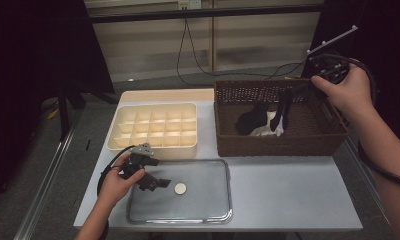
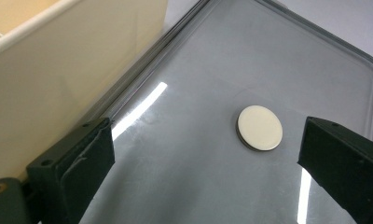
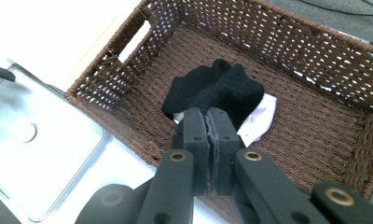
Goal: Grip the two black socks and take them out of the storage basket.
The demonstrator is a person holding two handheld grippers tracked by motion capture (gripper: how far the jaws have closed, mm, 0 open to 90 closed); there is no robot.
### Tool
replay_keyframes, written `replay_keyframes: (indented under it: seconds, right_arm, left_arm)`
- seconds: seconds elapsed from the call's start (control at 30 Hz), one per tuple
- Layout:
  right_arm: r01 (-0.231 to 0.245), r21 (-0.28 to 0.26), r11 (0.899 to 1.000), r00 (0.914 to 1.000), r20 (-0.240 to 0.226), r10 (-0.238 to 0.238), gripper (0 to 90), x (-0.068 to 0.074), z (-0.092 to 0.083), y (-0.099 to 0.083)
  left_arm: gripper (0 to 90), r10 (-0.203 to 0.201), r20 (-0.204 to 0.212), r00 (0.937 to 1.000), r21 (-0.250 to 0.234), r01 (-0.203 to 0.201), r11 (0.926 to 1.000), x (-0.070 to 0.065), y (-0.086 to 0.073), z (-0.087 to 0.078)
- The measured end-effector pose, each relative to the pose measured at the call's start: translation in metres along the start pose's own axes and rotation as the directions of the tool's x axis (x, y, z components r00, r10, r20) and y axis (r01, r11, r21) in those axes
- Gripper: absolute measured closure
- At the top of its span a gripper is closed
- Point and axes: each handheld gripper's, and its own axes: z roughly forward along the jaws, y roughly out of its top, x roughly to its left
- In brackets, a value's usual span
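A dark wicker basket (image 1: 228, 125) stands at the right of the table with a bunched black sock (image 1: 251, 121) lying on a white cloth (image 1: 268, 129). My right gripper (image 1: 280, 129) reaches down into the basket, shut, its tips pinching the near edge of the black sock (image 3: 212, 88). The right gripper (image 3: 208, 114) presses its jaws flat together. My left gripper (image 1: 163, 183) rests low over the clear tray (image 1: 208, 210), open, with nothing held. A small white disc (image 2: 259, 127) lies on the tray glass, just ahead of the left gripper (image 2: 205, 140) and nearer its right jaw.
A cream divided organiser box (image 1: 154, 127) stands behind the tray, its wall (image 2: 58, 70) close to the left jaw. The basket's woven walls (image 3: 278, 28) rise around the right gripper. Bare grey table (image 1: 288, 190) lies to the right of the tray.
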Motion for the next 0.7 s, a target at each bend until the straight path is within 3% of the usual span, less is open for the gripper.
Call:
replay_keyframes:
  seconds: [0.7]
  right_arm:
    - [0.046, -0.034, 0.998, 0.9985, -0.027, -0.047, 87.8, 0.025, -0.031, 0.006]
  left_arm:
    - [3.2, 0.009, 0.003, 1.0000, 0.000, -0.009, 1.0000, 0.000, 0.002, -0.003]
